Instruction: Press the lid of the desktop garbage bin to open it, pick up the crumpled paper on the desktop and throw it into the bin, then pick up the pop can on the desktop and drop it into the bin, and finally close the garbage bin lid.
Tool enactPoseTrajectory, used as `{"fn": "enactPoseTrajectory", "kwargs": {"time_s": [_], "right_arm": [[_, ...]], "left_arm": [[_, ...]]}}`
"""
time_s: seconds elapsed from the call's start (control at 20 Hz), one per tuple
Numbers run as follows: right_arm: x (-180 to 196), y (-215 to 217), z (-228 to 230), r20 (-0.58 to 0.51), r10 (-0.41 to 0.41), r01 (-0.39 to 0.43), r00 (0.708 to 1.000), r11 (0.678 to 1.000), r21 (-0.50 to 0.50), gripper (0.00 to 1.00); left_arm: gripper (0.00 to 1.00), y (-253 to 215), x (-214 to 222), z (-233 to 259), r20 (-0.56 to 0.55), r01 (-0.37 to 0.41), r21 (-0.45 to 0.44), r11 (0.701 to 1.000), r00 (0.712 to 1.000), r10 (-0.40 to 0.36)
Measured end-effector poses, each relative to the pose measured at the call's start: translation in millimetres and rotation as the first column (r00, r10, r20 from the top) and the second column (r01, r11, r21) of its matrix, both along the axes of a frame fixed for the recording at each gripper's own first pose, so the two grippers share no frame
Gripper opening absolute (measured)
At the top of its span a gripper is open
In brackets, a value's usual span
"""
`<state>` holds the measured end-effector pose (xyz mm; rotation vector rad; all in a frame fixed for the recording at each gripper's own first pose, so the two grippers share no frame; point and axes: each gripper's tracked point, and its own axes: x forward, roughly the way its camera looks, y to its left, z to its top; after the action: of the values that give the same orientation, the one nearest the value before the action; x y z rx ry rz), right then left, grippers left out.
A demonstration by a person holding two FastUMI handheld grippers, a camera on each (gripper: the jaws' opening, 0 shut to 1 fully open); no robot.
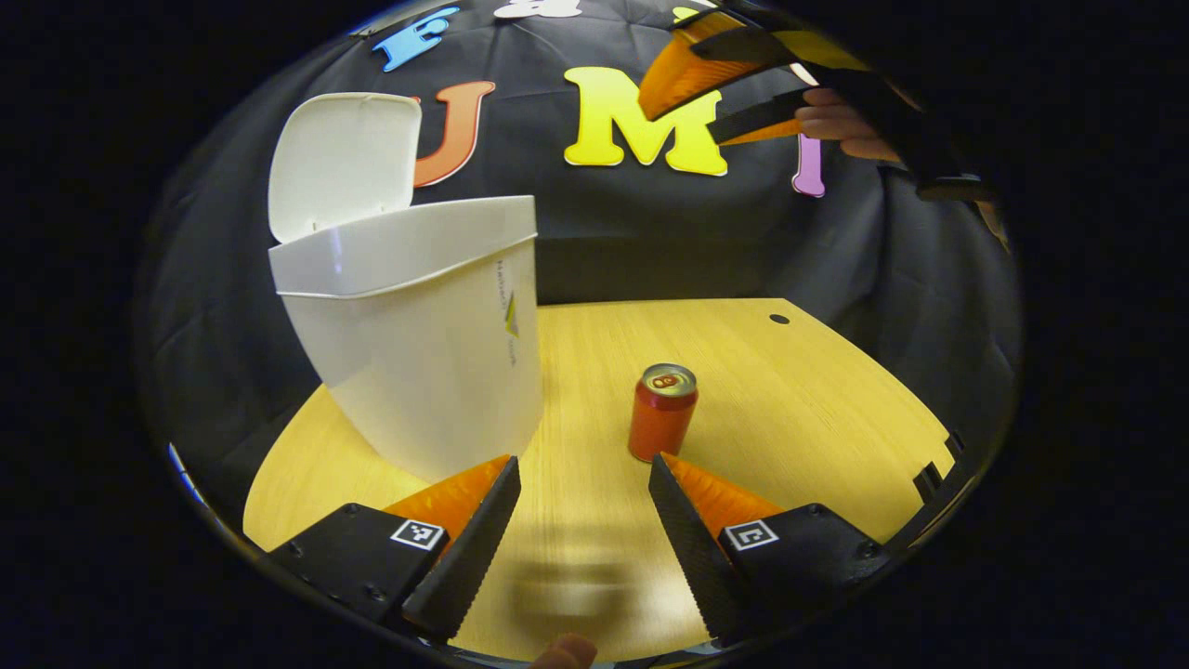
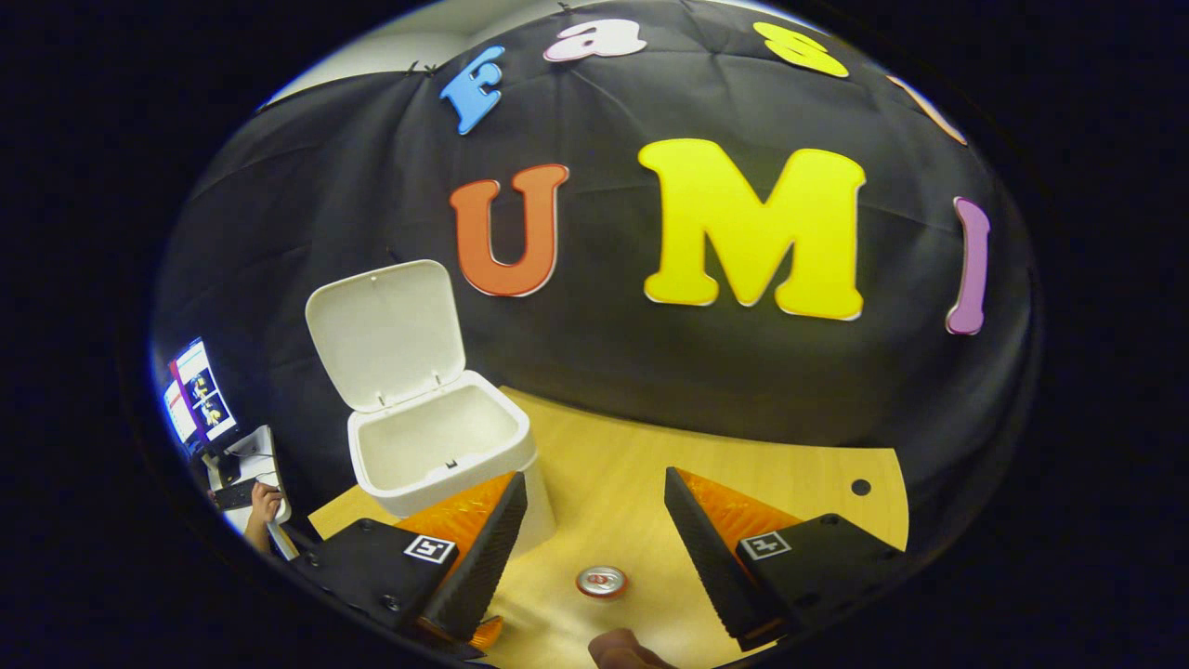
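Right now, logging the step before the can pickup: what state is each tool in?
Left tool: open, holding nothing; the pop can stands just beyond its fingers.
Right tool: open, holding nothing, above the can, beside the open bin.

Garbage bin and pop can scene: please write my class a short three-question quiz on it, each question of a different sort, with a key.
1. True or false: the lid of the garbage bin stands open.
2. Multiple choice: the pop can is A) lying on its side, B) upright on the desktop, C) inside the bin.
3. Fill in: the left gripper has its fingers spread and holds ____.

Key
1. True: the lid is tipped back and the bin's mouth is uncovered.
2. B
3. Nothing; the can stands just beyond its fingertips.
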<state>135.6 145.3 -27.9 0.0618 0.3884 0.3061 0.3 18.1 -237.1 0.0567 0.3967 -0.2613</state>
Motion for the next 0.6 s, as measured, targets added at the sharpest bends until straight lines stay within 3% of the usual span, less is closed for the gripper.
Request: {"fn": "enactPoseTrajectory", "kwargs": {"time_s": [0.2,0.35,0.6], "right_arm": [[-23,-80,-43,-0.087,-0.140,0.139,0.986,0.990,-0.010,0.95],[-36,-126,-70,-0.144,-0.214,0.206,0.966,0.976,-0.071,0.95],[-48,-156,-84,-0.176,-0.271,0.257,0.946,0.961,-0.102,0.93]], "left_arm": [[0.94,-32,22,-35,-0.062,0.024,0.036,0.999,0.998,-0.022],[0.94,-58,36,-50,-0.076,0.063,0.036,0.997,0.995,-0.061],[0.94,-80,57,-61,-0.074,0.092,0.061,0.994,0.993,-0.088]]}}
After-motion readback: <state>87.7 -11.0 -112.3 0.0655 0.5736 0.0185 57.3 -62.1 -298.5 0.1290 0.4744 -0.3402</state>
